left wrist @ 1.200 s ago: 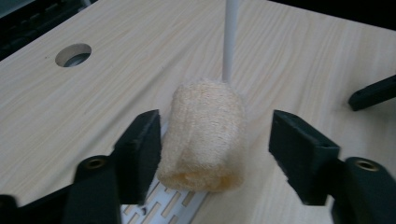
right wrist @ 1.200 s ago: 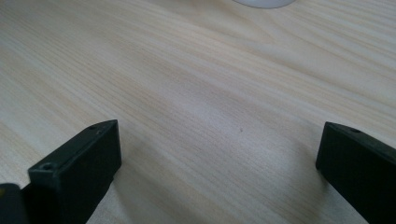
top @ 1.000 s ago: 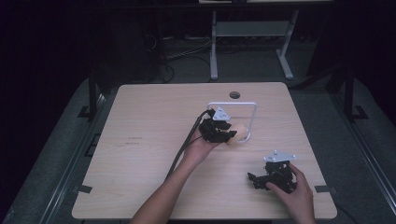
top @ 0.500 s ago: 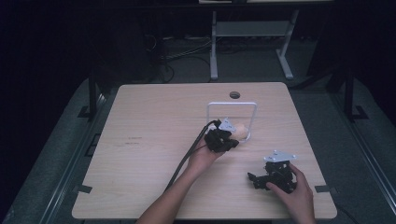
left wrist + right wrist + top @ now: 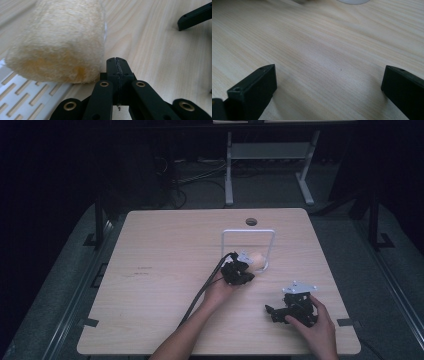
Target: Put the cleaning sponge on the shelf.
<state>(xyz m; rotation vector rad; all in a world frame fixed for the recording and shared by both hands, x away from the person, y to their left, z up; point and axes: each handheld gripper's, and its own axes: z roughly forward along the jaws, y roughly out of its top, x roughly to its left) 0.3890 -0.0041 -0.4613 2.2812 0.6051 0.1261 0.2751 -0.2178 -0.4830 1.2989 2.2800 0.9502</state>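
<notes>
Light wood-grain rectangular worktop (image 5: 165, 270) with a round cable hole (image 5: 251, 222) near the middle of its far edge. No other loose items seen on its left half.

White wire frame (image 5: 248, 240), an upright arch with a slotted white base plate (image 5: 22, 96), stands right of centre, nearer the far edge than the near one. The plate lies flat on the worktop.

Pale yellow fuzzy cylindrical roller (image 5: 258, 261) lies on its side at the foot of the frame, partly over the slotted plate. In the left gripper view it appears as a furry cream roll (image 5: 60, 42), one end facing the camera, just beside the jaws.

Left gripper (image 5: 239, 272), black, cable trailing back along the forearm, sits just on the near-left side of the roller, pointing toward it. Jaws clenched together, pads meeting with nothing between them; jaw tips close against the roller's lower end, contact itself cannot be told. Jaws have just been closing.

Right gripper (image 5: 294, 310), black with a grey three-cornered plate on top, held in the person's hand near the right near corner, well apart from the roller. Jaws spread wide over bare wood, holding nothing.
</notes>
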